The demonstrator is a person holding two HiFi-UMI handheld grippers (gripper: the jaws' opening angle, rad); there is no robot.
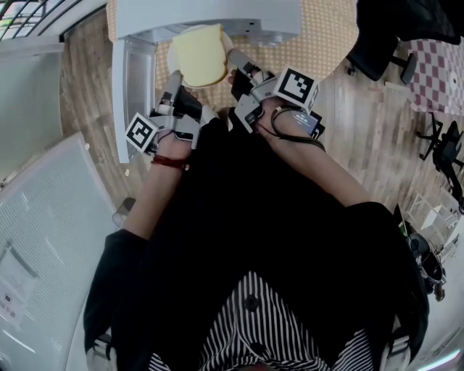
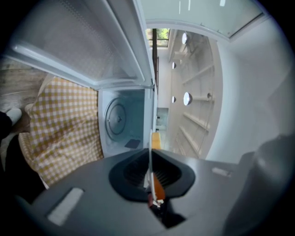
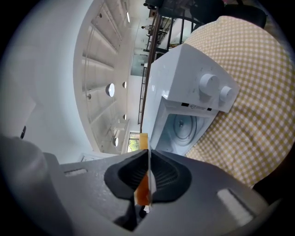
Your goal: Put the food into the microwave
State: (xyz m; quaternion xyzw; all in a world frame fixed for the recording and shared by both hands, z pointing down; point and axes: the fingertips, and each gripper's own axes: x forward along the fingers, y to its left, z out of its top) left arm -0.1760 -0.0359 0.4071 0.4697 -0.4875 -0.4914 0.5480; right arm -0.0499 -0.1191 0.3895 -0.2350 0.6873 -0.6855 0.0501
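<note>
Both claws are on it now! The left claw [image 1: 172,82] and the right claw [image 1: 238,61] carry a white round plate [image 1: 174,56] between them, one on each side of the rim, and on it lies a pale yellow slice of bread [image 1: 199,53], flat and nearly filling it.

In the left gripper view the left claw [image 2: 150,162] is pinched narrow on the plate's thin white edge [image 2: 150,154], seen end-on between the dark ribbed pads. It's the same in the right gripper view: the right claw [image 3: 149,171] is squeezed tight on the plate's rim [image 3: 149,161].

Straight ahead stands the white box microwave [image 1: 210,16], its door [image 1: 130,87] swung fully open to the person's left. The left gripper view looks into the pale cavity [image 2: 133,115], with the round glass turntable [image 2: 117,118] in there. The right gripper view shows the two round white knobs [image 3: 208,83] on the front panel.

The plate hangs level right at the microwave's mouth, above the desk's yellow-and-white checked cloth [image 1: 330,36]. Whether its far edge has crossed the opening I cannot tell. The person's dark sleeves fill the lower half of the head view.
</note>
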